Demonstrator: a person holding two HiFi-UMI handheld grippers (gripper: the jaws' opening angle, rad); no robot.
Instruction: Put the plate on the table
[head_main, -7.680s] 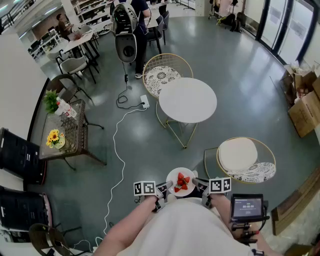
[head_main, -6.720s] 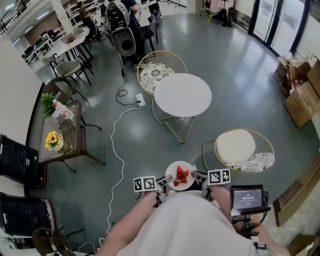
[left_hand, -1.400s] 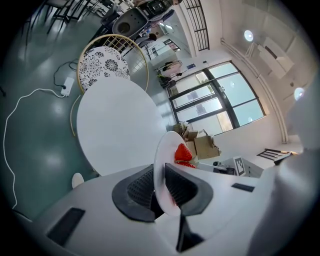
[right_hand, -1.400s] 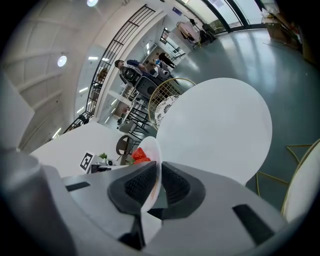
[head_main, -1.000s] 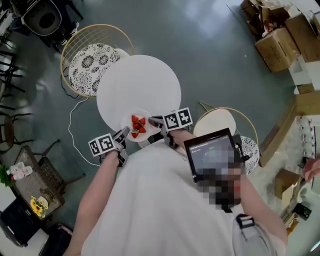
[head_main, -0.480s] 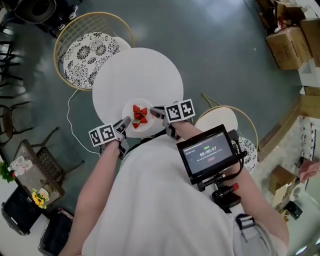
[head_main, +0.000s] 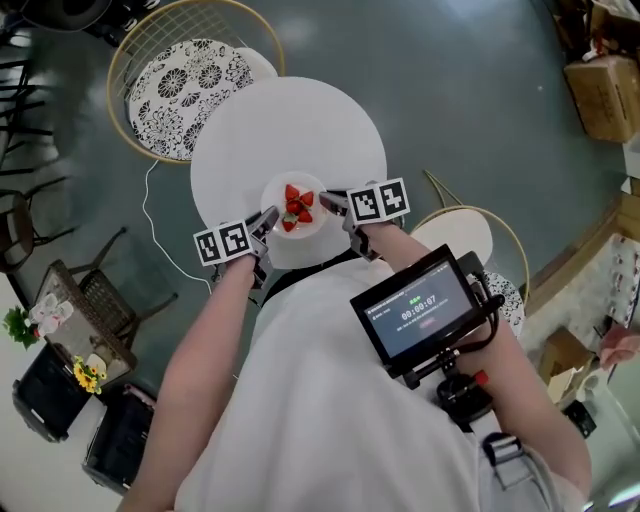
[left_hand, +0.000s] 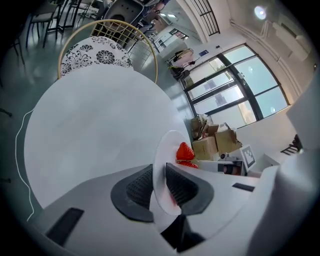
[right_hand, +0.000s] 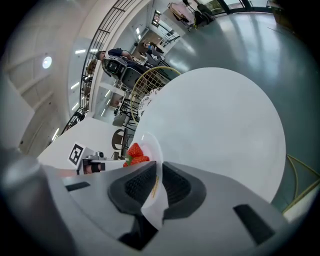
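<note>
Clamping the plate (head_main: 300, 230), left gripper (left_hand: 159, 175) and right gripper (right_hand: 156, 181) hold it over the table (head_main: 250, 130); monitor (head_main: 420, 315) reads perhaps 00:00:07.

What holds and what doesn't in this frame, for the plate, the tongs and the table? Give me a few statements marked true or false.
1. The left tongs and the right tongs are each shut on the rim of the plate, from opposite sides. True.
2. The plate carries slices of bread. False: it carries strawberries.
3. The plate is over the near part of the round white table. True.
4. A seat with a patterned cushion stands between the person and the table. False: the patterned chair is on the table's far side.
</note>
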